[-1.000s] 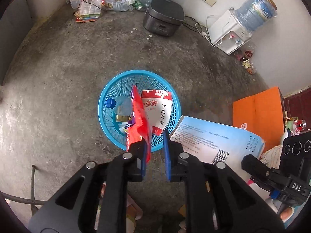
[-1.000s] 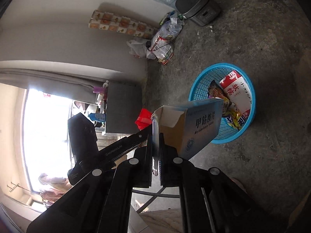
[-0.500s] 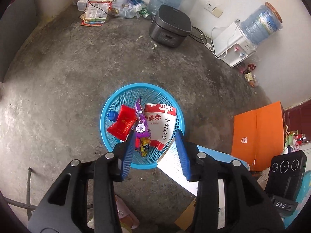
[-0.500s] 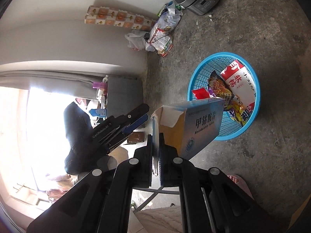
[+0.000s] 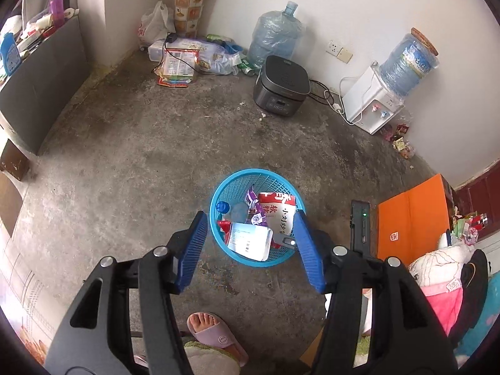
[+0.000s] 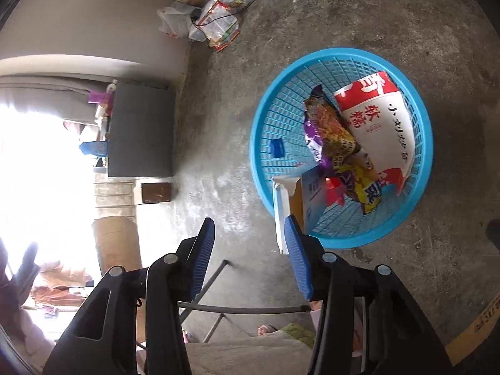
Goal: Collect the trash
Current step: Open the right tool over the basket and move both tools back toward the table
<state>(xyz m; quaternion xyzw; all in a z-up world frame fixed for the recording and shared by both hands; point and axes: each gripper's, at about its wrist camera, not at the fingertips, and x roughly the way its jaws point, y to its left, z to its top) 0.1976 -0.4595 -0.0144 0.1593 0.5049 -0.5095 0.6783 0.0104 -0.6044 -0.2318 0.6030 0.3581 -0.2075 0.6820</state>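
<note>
1. The round blue plastic mesh basket (image 5: pixel 218 191) stands on the grey concrete floor (image 5: pixel 125 156).
2. A light-blue cardboard box (image 5: pixel 250 240) lies inside the basket at its near rim, beside a red-and-white snack bag (image 6: pixel 378 125).
3. The left tool (image 5: pixel 250 250) hangs above the basket, jaws opening, nothing between them.
4. The right tool (image 6: pixel 250 250) is near the basket's near rim, jaws opening; the box sits just beyond one blue pad, apparently released.

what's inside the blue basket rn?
In the blue basket: a red-and-white bag, a purple wrapper, a red packet, a blue-capped bottle and a pale blue carton on top. Whatever lies beneath the carton and bag is covered.
</note>
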